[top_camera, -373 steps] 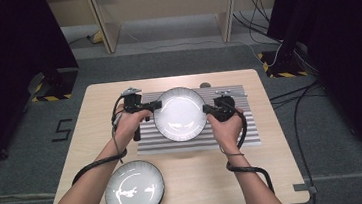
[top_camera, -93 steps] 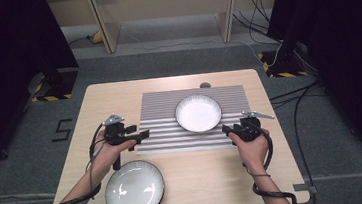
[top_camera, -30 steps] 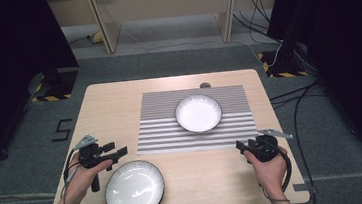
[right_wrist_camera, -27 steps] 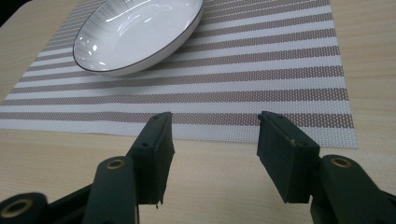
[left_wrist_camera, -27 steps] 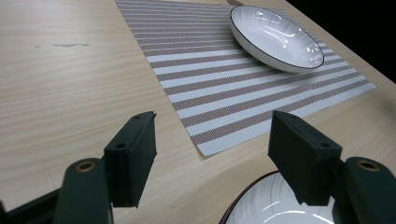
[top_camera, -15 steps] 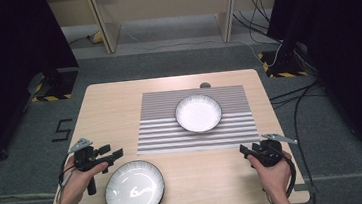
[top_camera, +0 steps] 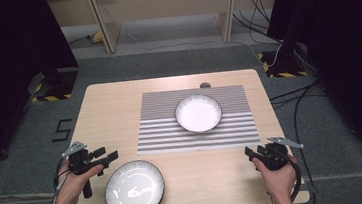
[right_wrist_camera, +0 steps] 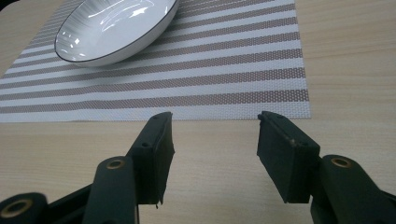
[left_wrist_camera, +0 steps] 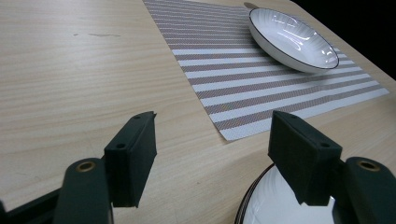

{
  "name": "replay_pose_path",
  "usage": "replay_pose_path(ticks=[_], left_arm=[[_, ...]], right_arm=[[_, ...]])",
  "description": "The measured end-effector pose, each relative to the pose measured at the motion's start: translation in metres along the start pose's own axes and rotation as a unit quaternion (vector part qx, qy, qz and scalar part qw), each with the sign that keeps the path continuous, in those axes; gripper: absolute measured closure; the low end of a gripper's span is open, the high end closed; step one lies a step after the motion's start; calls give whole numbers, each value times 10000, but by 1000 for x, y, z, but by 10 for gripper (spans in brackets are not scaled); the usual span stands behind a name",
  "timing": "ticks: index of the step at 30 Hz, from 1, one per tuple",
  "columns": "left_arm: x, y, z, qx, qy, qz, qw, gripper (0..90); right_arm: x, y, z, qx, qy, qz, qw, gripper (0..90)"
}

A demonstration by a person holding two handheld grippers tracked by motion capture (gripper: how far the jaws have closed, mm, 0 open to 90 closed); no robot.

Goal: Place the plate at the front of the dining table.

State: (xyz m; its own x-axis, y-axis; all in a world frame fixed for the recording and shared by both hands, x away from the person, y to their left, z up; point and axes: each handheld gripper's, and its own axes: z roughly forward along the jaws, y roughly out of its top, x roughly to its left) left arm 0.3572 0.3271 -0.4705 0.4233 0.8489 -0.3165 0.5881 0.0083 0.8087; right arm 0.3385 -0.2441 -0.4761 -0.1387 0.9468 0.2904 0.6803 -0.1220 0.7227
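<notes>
The table [top_camera: 120, 113] carries a striped mat [top_camera: 197, 130] with a bowl [top_camera: 198, 113] on its far half, and a plate [top_camera: 134, 190] sits on bare wood at the near edge, left of centre. The work in hand looks like fetching that plate, since the left gripper [top_camera: 108, 155] hovers just beside its far-left rim while the right gripper [top_camera: 250, 152] waits well apart near the right edge. To do this well, the left hand should drop low and slide one jaw under the lip and one over it, and the right should come across to take the opposite rim so the plate lifts level. In the left gripper view the jaws stand spread and empty, with the plate's rim [left_wrist_camera: 261, 196] close below the right-hand jaw, probably not touching, though the view cuts it short. In the right gripper view the jaws are also spread on nothing, pointing at the mat's near edge [right_wrist_camera: 187, 100] with the bowl [right_wrist_camera: 114, 28] beyond.
</notes>
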Motion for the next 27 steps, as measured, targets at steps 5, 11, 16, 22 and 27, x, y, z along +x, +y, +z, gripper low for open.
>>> replay_pose_path(ticks=[5,11,16,22,27], left_arm=[[2,-4,-2,2,33,-31,10000,317],[6,-8,-4,4,65,-66,10000,317],[10,-11,-8,-11,106,-99,9999,317],[14,-13,-12,-40,150,-95,9998,316],[17,-16,-16,-128,226,-85,9996,317]], right_arm=[[-4,-2,-3,6,-41,1,10000,456],[-7,-5,-5,-3,-72,27,10000,455],[-10,-8,-7,2,-108,84,9999,455],[-13,-11,-10,-11,-145,100,9998,455],[-17,-16,-12,4,-181,141,9997,454]])
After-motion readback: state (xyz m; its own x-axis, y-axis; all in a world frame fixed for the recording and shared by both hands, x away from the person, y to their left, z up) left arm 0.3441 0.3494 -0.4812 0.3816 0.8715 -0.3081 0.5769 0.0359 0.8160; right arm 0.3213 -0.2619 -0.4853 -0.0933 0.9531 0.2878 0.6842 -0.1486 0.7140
